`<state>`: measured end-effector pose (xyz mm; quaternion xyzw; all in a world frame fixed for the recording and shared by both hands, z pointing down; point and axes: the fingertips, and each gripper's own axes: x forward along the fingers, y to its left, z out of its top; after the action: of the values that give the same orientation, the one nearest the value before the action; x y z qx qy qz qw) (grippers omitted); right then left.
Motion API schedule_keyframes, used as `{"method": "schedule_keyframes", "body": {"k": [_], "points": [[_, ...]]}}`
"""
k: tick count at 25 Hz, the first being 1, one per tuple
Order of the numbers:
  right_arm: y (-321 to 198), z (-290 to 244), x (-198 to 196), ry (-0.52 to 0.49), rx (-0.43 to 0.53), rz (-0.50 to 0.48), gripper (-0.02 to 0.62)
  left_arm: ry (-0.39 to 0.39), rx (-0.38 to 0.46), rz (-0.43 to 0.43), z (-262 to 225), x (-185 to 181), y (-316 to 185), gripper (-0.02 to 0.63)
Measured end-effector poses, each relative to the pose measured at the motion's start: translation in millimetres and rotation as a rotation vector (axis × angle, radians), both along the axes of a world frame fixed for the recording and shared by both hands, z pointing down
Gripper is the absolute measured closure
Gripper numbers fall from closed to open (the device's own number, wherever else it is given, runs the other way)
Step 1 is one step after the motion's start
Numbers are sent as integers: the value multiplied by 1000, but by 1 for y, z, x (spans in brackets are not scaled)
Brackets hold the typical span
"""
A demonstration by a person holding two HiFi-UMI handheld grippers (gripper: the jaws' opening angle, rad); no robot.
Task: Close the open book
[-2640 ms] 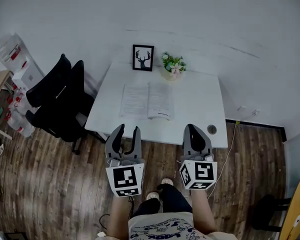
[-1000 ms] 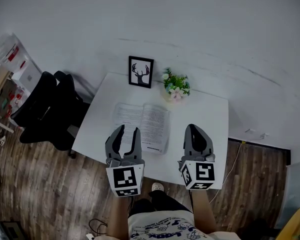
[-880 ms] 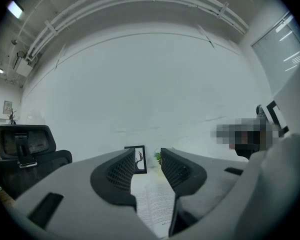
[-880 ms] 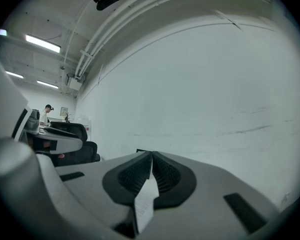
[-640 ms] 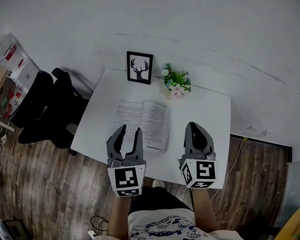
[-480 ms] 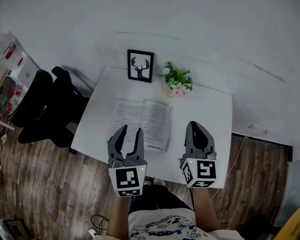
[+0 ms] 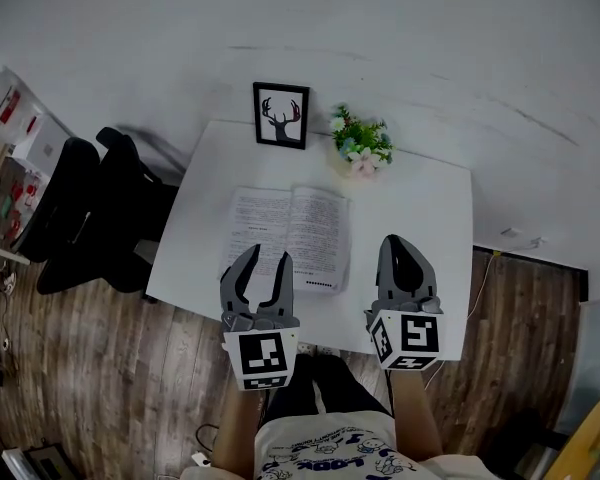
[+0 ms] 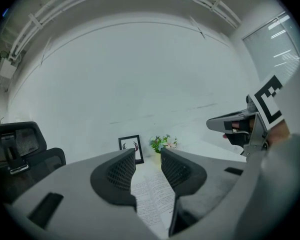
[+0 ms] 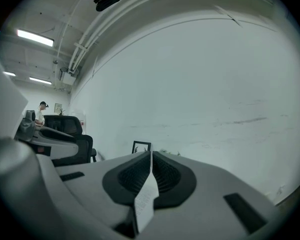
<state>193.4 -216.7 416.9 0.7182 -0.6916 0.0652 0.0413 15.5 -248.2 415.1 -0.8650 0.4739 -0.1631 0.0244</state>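
Since the earliest head view, the grey left gripper and the grey right gripper have been brought from over the dark wooden plank floor to over the near part of the rectangular white worktop.

The open book, white-paged with dense printed text, is laid flat and face up on the middle of the worktop. Its spine runs away from the person.

The left gripper is held over the book's near left page. Its black ribbed jaws are set at a moderate gap and nothing is gripped. The pages are seen beyond that gap in the left gripper view. Contact with the book cannot be confirmed.

The right gripper is held just right of the book's near right corner, over bare worktop. Its jaws are closed together on a thin white printed paper strip, which hangs down from between the pads.

At the worktop's far edge, a black-framed picture of a deer's head is stood upright by the white wall. A small potted plant with green leaves and pale flowers is placed just beside it on the right.

A black office chair is stationed off the worktop's left side, on the floor.
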Motion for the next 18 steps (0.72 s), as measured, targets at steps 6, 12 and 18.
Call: {"method": "schedule_keyframes", "body": {"k": [6,12,18], "points": [[9,18,1,13,-37,52,565,-80,17,45,16,1,-1,465],[14,25,6,23,-50,88,565,-183,51,104,40,14,4,465],[17,32,8,29,-71,114,565,-374,174,183,64,26,14,449]]}}
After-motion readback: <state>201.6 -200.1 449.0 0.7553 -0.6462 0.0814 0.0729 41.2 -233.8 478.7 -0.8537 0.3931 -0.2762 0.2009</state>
